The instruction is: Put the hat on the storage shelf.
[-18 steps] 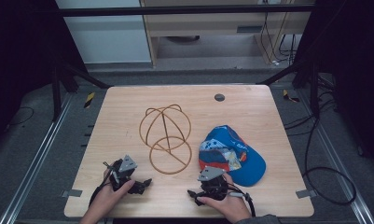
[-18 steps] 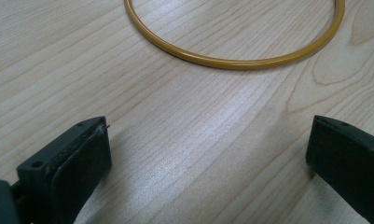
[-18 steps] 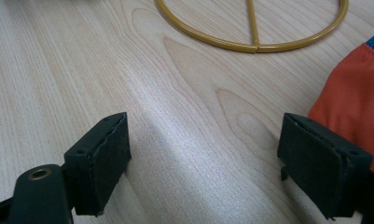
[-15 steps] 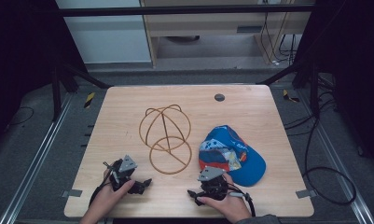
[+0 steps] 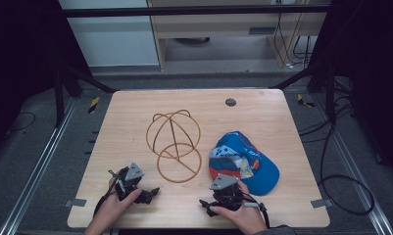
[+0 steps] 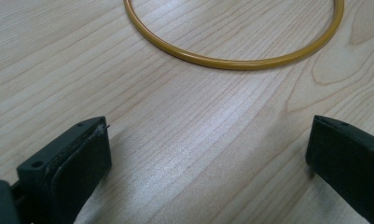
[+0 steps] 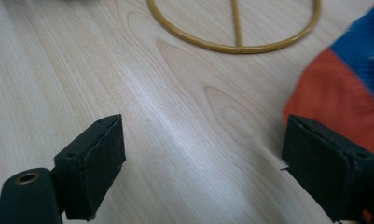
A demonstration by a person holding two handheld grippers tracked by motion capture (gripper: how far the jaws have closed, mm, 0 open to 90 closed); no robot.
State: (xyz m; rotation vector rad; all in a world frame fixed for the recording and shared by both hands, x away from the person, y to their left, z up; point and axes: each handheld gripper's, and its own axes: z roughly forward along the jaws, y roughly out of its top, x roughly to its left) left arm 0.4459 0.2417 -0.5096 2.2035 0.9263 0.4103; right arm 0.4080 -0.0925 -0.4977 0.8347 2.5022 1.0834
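A brass-coloured wire frame (image 5: 173, 139), a dome of hoops on a round base ring, stands in the middle of the wooden table (image 5: 262, 112). To its right lies a blue and orange cap (image 5: 243, 161). My left gripper (image 5: 152, 192) rests near the front left edge, jaws open over bare wood, with the base ring (image 6: 231, 60) just ahead of it. My right gripper (image 5: 206, 205) sits near the front edge below the cap, jaws open with nothing between them. Ahead of it are the ring (image 7: 236, 46) and the cap's orange edge (image 7: 334, 88).
A small dark round disc (image 5: 230, 102) is set into the table near the far edge. Tape tabs (image 5: 76, 202) mark the front corners. Metal rails and loose cables run along the floor on both sides.
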